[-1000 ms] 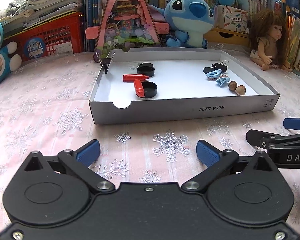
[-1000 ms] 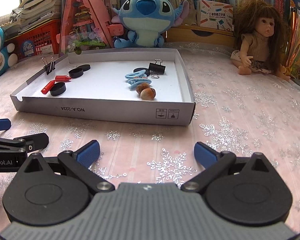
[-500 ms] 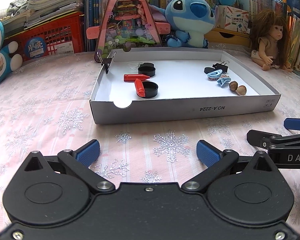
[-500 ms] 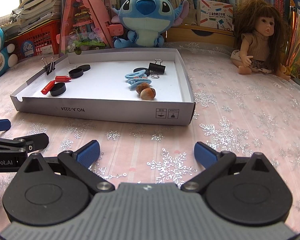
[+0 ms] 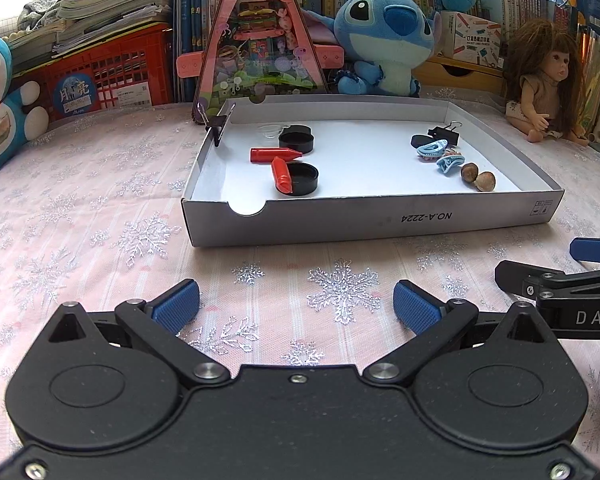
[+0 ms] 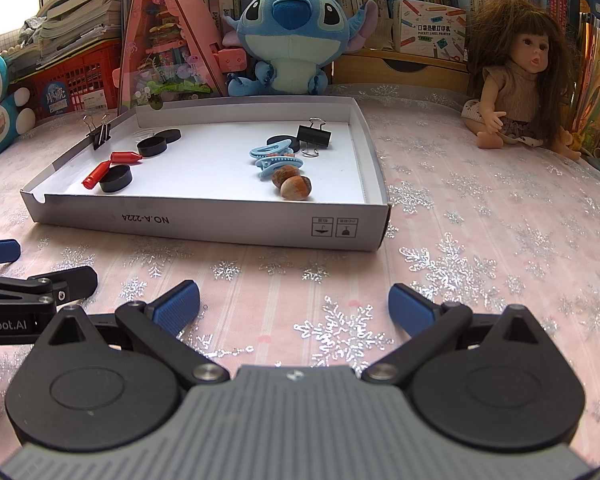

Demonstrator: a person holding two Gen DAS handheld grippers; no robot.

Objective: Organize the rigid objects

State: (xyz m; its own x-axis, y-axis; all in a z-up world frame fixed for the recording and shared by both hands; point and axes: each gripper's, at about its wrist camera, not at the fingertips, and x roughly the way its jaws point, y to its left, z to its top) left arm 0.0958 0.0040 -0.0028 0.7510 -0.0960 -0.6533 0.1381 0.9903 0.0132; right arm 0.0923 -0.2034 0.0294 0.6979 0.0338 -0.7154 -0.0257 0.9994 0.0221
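A white cardboard tray (image 5: pixel 380 222) (image 6: pixel 220 228) lies on the table ahead of both grippers. On its left side lie two red crayon-shaped pieces (image 5: pixel 281 174) and two black round caps (image 5: pixel 303 178). On its right side lie two light blue hair clips (image 6: pixel 276 158), two brown nuts (image 6: pixel 294 186) and a black binder clip (image 6: pixel 314 136). Another binder clip (image 5: pixel 216 126) is clipped on the tray's left wall. My left gripper (image 5: pixel 296 306) is open and empty, short of the tray. My right gripper (image 6: pixel 294 306) is open and empty beside it.
The table has a pink snowflake cloth (image 5: pixel 80 208). Behind the tray stand a pink triangular toy house (image 5: pixel 256 36), a blue plush (image 6: pixel 296 28), a doll (image 6: pixel 516 76) at right, a red crate (image 5: pixel 112 76) and books.
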